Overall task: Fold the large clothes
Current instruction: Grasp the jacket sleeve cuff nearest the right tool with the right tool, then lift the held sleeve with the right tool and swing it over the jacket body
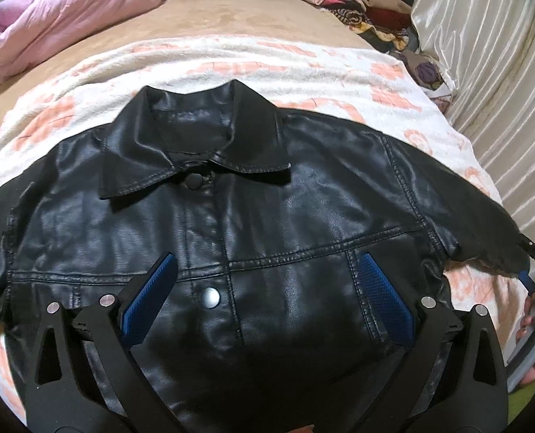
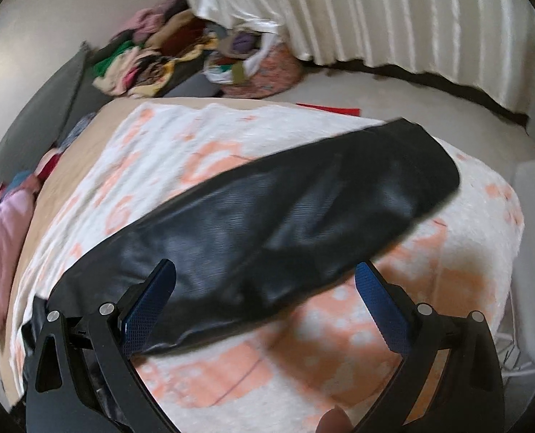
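A black leather jacket (image 1: pixel 253 198) lies front up, collar away from me, on a white and peach blanket (image 1: pixel 231 61). My left gripper (image 1: pixel 267 285) is open and hovers over the jacket's lower chest near a silver snap. In the right wrist view, the jacket's right sleeve (image 2: pixel 285 216) stretches out across the blanket (image 2: pixel 303 342). My right gripper (image 2: pixel 263 296) is open, its fingers straddling the sleeve's near part; I cannot tell if they touch it. The right gripper also shows in the left wrist view (image 1: pixel 534 285) at the sleeve's end.
A pink quilt (image 1: pixel 61 14) lies at the far left of the bed. Piles of folded and loose clothes (image 1: pixel 357 0) sit at the far right. A white curtain (image 1: pixel 501 72) hangs on the right. A bag of clothes (image 2: pixel 256 65) stands on the floor.
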`<state>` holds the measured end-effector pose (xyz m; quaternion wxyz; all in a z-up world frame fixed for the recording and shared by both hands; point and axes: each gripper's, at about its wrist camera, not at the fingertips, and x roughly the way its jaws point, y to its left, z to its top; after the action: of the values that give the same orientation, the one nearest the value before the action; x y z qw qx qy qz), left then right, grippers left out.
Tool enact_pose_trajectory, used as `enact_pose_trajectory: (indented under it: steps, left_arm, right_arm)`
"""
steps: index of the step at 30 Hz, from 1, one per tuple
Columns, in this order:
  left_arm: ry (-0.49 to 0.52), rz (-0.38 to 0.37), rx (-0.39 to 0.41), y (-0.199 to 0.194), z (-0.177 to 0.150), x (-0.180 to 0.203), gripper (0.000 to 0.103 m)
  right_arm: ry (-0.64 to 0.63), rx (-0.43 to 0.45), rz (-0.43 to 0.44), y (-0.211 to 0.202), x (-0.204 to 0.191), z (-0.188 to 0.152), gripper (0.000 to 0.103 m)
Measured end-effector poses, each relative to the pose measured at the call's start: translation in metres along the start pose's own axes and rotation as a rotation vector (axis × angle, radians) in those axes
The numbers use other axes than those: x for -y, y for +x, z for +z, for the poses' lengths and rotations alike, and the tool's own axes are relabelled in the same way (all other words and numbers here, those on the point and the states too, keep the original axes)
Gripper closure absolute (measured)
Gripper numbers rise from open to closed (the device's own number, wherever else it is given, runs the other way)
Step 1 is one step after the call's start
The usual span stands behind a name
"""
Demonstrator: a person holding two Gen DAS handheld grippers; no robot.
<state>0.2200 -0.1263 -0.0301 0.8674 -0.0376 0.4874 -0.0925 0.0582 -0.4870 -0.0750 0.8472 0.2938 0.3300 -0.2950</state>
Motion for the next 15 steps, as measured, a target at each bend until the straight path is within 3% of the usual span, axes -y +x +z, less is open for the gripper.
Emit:
enact_pose_trajectory:
  steps: [7,15]
  left_arm:
    - [0.018,0.006,-0.015,0.018,0.0,0.009,0.009]
    - [0.025,0.002,-0.029,0.034,0.001,0.01,0.009]
  right_arm:
    - [0.121,-0.047,-0.048,0.031,0.032,0.009,0.004]
    - [0.233,-0.024,0.028,0.05,0.052,0.025,0.004]
